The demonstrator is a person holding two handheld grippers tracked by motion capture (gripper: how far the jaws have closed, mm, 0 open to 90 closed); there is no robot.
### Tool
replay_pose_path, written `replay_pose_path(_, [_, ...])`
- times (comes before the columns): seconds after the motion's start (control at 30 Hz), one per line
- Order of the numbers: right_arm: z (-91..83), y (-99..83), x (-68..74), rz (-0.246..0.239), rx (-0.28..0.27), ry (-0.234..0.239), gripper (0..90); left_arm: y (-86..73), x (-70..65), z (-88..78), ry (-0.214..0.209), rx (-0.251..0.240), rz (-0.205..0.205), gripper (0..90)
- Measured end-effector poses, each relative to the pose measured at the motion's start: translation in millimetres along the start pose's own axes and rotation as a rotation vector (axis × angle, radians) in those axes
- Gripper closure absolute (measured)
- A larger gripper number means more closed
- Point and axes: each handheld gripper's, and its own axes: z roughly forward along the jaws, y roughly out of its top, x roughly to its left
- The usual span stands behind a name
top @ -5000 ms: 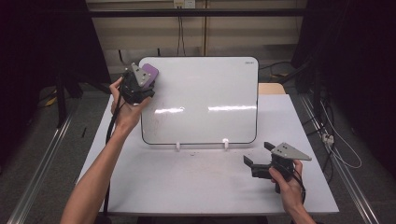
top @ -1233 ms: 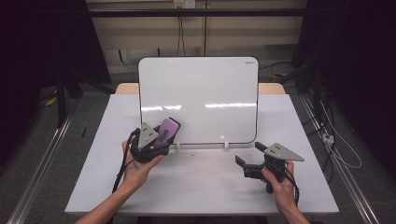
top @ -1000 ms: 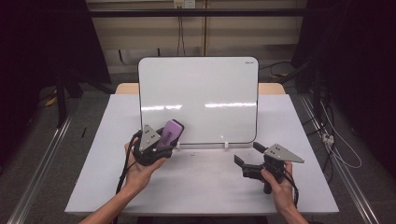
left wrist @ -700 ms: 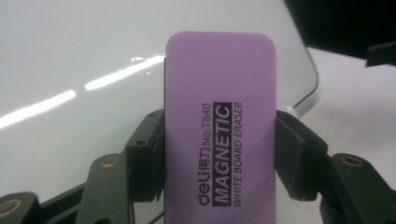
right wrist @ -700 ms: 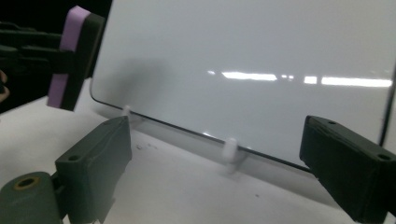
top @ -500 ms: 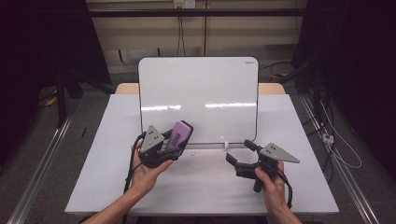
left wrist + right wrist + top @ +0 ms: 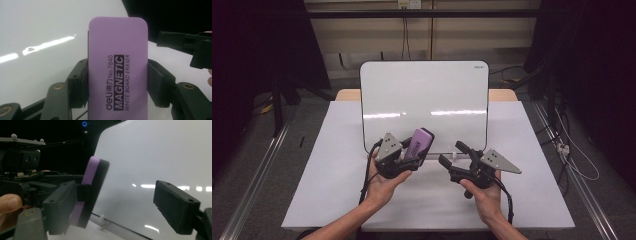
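A white desk (image 7: 337, 165) stands on a grey floor (image 7: 262, 165), its pale top bare across the near half and both sides. A wooden edge (image 7: 502, 95) shows at the far end. A white board (image 7: 424, 100) with rounded corners and a dark rim stands tilted back near the middle of the desk, resting on small white feet (image 7: 452, 156) at its lower edge.

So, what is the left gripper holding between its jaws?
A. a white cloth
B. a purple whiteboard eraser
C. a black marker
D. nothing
B: in the left gripper view the left gripper has both jaws pressed on the sides of the purple whiteboard eraser, printed "MAGNETIC WHITE BOARD ERASER".
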Motion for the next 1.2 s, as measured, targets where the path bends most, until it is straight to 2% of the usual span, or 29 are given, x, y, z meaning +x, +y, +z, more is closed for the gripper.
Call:
replay_pose_path(0.2, [8.6,2.3,1.9,0.035,-0.027,0.017,27.9,-0.2,-6.9,7.5,-0.015,0.001,0.010,41.3])
replay_pose_path(0.3, [13.9,2.7,3.5,0.083,-0.048,0.039,33.9,-1.3,-9.8,9.6,-0.018,-0.001,0.016,41.3])
replay_pose_path(0.37, [17.8,0.9,4.2,0.113,-0.041,0.047,36.8,-1.6,-10.5,9.4,-0.028,-0.001,0.007,41.3])
replay_pose_path(0.43, [19.3,-0.4,5.3,0.113,-0.039,0.046,37.2,-0.9,-10.0,7.3,-0.018,-0.010,0.013,41.3])
replay_pose_path(0.73, [23.5,-2.2,3.6,0.177,-0.041,0.056,52.2,-4.6,-12.3,8.1,-0.017,0.000,0.039,41.3])
replay_pose_path(0.9, [25.3,-5.4,3.1,0.184,-0.021,0.064,60.9,-6.4,-14.1,9.7,-0.016,0.002,0.050,41.2])
replay_pose_path(1.0, [25.7,-6.8,1.9,0.215,-0.019,0.068,62.1,-7.9,-14.2,10.4,-0.016,0.001,0.050,41.2])
replay_pose_path(1.1, [25.4,-6.9,2.3,0.211,-0.016,0.069,63.7,-9.1,-14.4,11.0,-0.018,0.003,0.047,41.2])
replay_pose_path(1.2, [24.6,-6.7,3.6,0.187,-0.018,0.065,65.0,-10.6,-15.1,11.6,-0.017,-0.005,0.044,41.1])
